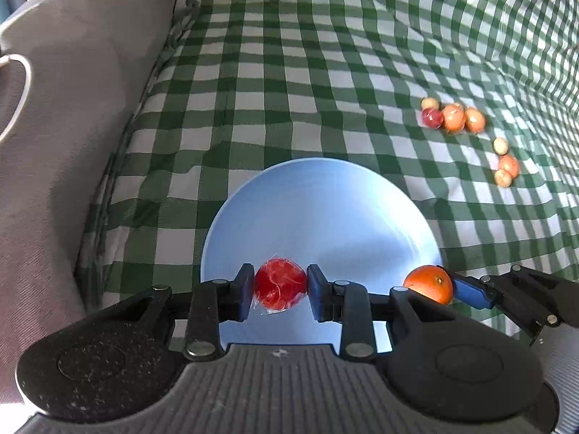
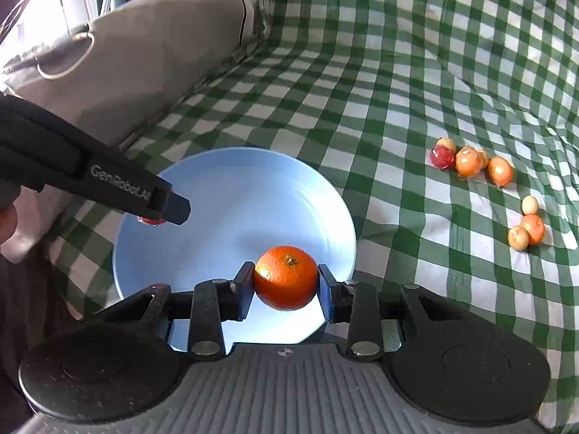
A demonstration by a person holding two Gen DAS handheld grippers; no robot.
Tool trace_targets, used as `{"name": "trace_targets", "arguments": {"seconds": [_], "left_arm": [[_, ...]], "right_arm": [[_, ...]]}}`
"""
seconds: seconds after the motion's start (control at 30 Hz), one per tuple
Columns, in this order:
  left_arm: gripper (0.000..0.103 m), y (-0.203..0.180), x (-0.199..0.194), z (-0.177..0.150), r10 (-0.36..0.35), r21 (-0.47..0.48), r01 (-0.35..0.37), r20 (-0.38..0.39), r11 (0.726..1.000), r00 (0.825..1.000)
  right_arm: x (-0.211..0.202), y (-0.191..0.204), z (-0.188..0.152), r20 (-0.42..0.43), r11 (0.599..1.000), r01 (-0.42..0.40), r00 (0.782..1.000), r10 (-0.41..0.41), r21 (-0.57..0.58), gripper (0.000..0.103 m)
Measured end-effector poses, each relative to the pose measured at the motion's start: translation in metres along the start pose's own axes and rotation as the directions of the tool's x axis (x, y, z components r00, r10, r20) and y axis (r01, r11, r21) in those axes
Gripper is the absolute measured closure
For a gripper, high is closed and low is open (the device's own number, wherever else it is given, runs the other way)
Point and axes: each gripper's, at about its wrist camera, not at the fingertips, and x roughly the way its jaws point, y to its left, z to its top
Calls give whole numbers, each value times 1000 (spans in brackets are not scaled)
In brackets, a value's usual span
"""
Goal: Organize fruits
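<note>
Gripping wrapped red fruit [image 1: 280, 286], left gripper [image 1: 280, 286]; right gripper [image 2: 286, 277] clamps orange [image 2: 286, 277], half-hidden leftward.

A green-and-white checked cloth [image 2: 398, 72] is seen beneath a pale blue plate [image 2: 235, 188]. A bright orange mandarin [image 2: 286, 277] and a red fruit [image 1: 280, 286] in clear wrap are shown between dark blue pads [image 1: 316, 289]. Orange, cream and red small fruits [image 2: 470, 161] are scattered. A grey cushion [image 1: 83, 108] is visible.
</note>
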Motion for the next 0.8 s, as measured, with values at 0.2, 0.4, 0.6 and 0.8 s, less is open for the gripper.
{"name": "trace_targets", "arguments": {"seconds": [0.2, 0.4, 0.6, 0.8], "left_arm": [[32, 0, 6, 6, 5, 24, -6, 16, 1000, 1000], [0, 9, -35, 4, 5, 13, -7, 114, 1000, 993], [0, 21, -70, -25, 8, -43, -6, 56, 999, 998], [0, 23, -109, -61, 28, -70, -22, 99, 997, 995]], "right_arm": [[10, 2, 7, -12, 1000, -14, 1000, 13, -21, 64], [-14, -3, 17, 1, 1000, -20, 1000, 20, 14, 21], [-61, -2, -4, -25, 998, -10, 1000, 11, 67, 12], [-102, 12, -23, 9, 994, 37, 999, -38, 104, 6]]}}
